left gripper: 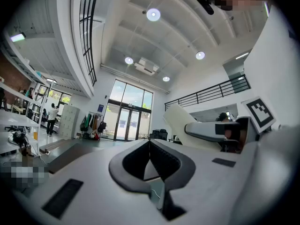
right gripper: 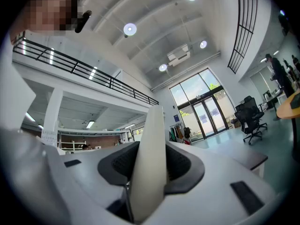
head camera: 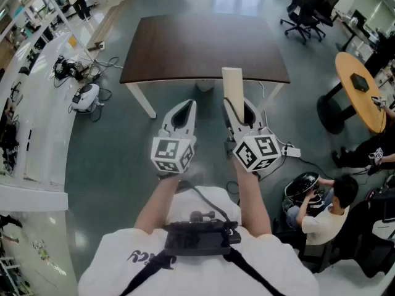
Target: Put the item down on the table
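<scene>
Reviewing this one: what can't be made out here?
- The item: lower end hidden by the right tool's pads, in its own view and the head view.
- The table: far legs hidden under its top, head view.
- The dark thing on the round table: too small to identify, head view.

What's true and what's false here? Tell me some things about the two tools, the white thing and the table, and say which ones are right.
1. The right tool is gripping a pale slab. True.
2. The left tool is gripping something too. False: its jaws are together with nothing between them.
3. The pale slab already lies on the table. False: it sticks up out of the right tool, held in the air.
4. The table has a dark brown top and white legs. True.
</scene>
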`<state>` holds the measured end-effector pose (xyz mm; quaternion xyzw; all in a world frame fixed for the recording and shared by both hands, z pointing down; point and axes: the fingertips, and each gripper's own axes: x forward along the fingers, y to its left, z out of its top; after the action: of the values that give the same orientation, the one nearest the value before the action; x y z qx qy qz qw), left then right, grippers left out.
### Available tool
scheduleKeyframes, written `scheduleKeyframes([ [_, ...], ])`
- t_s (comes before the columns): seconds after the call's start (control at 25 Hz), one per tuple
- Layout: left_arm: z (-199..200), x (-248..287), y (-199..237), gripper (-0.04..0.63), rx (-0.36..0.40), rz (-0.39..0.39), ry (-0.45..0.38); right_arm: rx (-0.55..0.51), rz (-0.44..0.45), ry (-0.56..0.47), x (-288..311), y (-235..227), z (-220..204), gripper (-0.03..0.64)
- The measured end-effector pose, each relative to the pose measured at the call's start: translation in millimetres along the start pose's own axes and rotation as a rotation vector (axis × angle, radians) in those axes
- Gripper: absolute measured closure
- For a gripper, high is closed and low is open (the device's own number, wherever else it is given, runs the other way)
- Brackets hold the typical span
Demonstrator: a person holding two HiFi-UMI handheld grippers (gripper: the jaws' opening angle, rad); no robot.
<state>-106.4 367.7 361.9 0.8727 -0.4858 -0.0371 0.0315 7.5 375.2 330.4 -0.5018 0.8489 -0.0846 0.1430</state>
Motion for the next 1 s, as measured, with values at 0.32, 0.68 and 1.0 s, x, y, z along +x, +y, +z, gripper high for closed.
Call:
scheduleKeyframes([
  [0.32,-28,5,28,0.583,-0.012,0.049,0.043,0.055,-0.004,0.032,12,-16,-32,0.453],
  [0.68,-46,99,65,0.583,-0.028,-0.02,0.043,0.129,-0.057,0.06,86,-65,-65,0.453],
  [1.0,-27,219,134,0.583,-0.057,-0.078,0.027,0.119,-0.086,0.049,198,-119,-49,0.453],
])
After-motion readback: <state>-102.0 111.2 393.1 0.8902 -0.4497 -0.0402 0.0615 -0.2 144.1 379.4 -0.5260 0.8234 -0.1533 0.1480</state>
